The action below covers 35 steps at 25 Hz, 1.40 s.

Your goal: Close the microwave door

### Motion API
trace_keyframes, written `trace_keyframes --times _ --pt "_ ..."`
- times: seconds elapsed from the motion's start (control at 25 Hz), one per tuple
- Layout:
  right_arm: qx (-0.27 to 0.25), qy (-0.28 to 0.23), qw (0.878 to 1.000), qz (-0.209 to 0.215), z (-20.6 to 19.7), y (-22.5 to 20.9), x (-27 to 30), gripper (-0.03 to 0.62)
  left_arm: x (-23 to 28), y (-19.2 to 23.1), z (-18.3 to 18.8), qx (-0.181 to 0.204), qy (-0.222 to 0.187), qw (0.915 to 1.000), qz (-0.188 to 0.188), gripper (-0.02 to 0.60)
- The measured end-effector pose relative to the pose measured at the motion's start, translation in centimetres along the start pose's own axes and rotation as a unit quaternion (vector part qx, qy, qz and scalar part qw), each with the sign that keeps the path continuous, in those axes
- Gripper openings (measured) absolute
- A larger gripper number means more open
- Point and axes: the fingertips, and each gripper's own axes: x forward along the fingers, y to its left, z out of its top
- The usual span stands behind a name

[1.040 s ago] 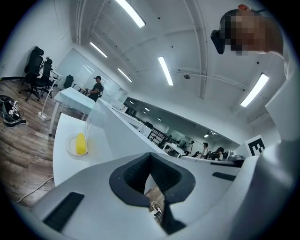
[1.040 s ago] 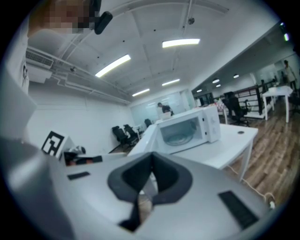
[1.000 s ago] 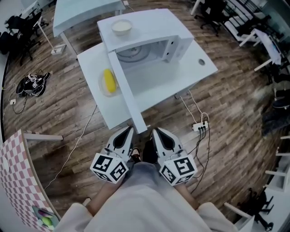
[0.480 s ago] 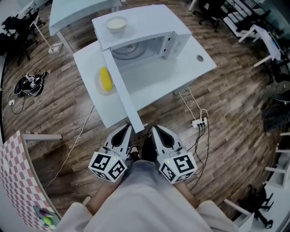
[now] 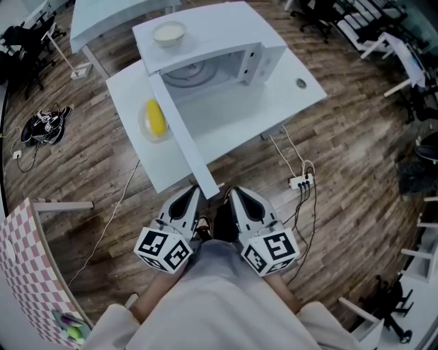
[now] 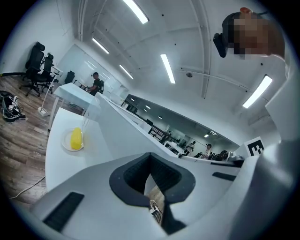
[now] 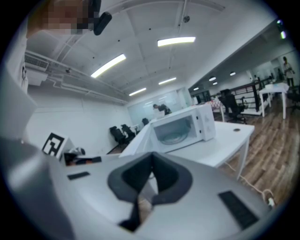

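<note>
The white microwave (image 5: 226,48) stands on a white table (image 5: 274,102), and its door (image 5: 181,133) is swung wide open towards me. The glass turntable (image 5: 188,72) shows inside. The door's free end reaches down between my two grippers. My left gripper (image 5: 194,193) and right gripper (image 5: 233,195) are held low and close together just below the table's near edge, both shut and empty. In the left gripper view the left gripper (image 6: 150,155) sits beside the door's outer face (image 6: 117,133). The right gripper (image 7: 151,168) faces the microwave (image 7: 185,126).
A pale bowl (image 5: 169,32) rests on top of the microwave. A yellow item on a glass plate (image 5: 155,118) lies on the table left of the door. A power strip (image 5: 301,182) with cables lies on the wooden floor at right. Office chairs (image 5: 321,14) and another table (image 5: 109,20) stand farther back.
The microwave and table have drifted slightly up and to the left in the head view. Both grippers keep the same pose, shut, near my body.
</note>
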Motion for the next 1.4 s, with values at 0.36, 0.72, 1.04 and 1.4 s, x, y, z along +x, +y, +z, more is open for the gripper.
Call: trace_keyframes --times 0.36,0.72,1.04,1.4 --pt "0.007 -0.001 1.000 -0.015 0.6 -2.0 -0.3 0.018 1.6 -0.5 -0.5 -0.009 0.009 0.9999 -0.005 0.017" --pt "0.012 -0.005 1.000 -0.026 1.4 -4.2 -0.2 0.018 3.7 -0.9 -0.6 -0.009 0.015 0.9998 -0.008 0.017" --pt "0.014 -0.009 0.999 -0.034 2.2 -5.8 -0.4 0.018 5.4 -1.7 -0.6 -0.006 0.018 0.9998 -0.012 0.017" --pt "0.016 -0.006 0.999 -0.038 2.4 -7.2 -0.3 0.018 7.0 -2.2 -0.7 -0.004 0.018 0.9996 -0.020 0.017"
